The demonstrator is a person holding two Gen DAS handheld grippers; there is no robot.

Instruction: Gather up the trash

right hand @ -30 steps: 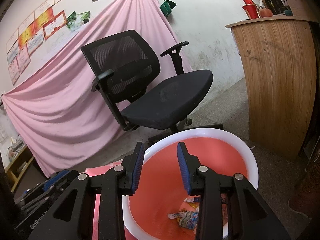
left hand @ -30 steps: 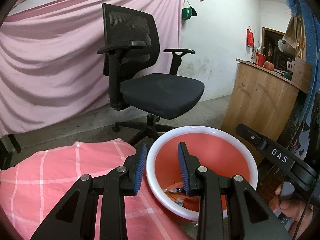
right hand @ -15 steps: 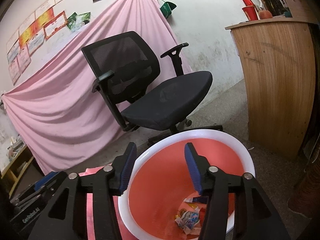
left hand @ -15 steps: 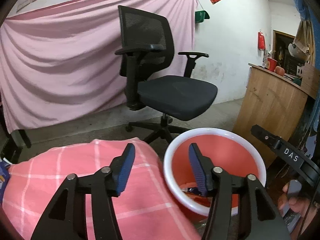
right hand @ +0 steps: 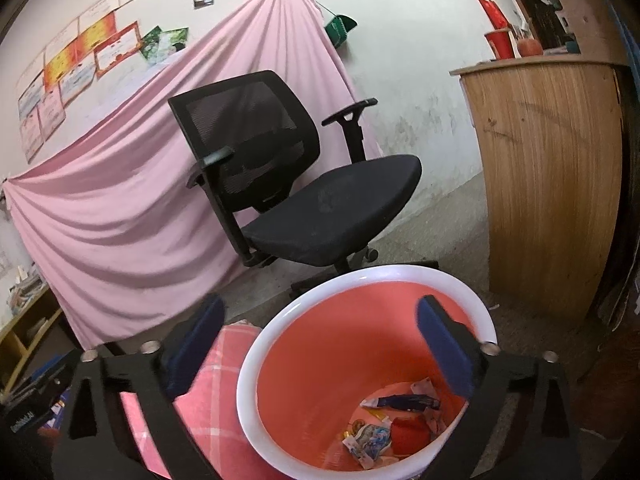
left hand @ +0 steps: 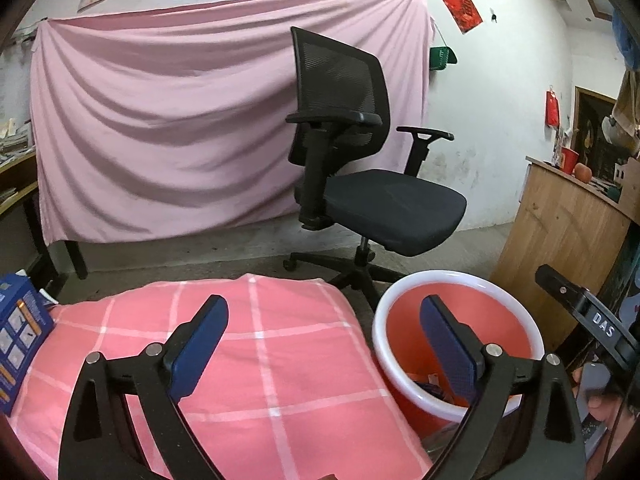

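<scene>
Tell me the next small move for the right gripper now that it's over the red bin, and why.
Probably draw the right gripper back from the red bin and look for more trash. Its jaws are opening with nothing between them, and wrappers already lie on the bin's bottom. The left gripper is also opening, empty, over the pink checked cloth.

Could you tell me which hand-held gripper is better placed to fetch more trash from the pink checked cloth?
Left hand-held gripper, probably: opening, empty, above the cloth; the right opens over the bucket.

Black mesh office chair (left hand: pixel 372 168) before a draped pink sheet (left hand: pixel 168 128), wooden counter (right hand: pixel 548 168) beside it
</scene>
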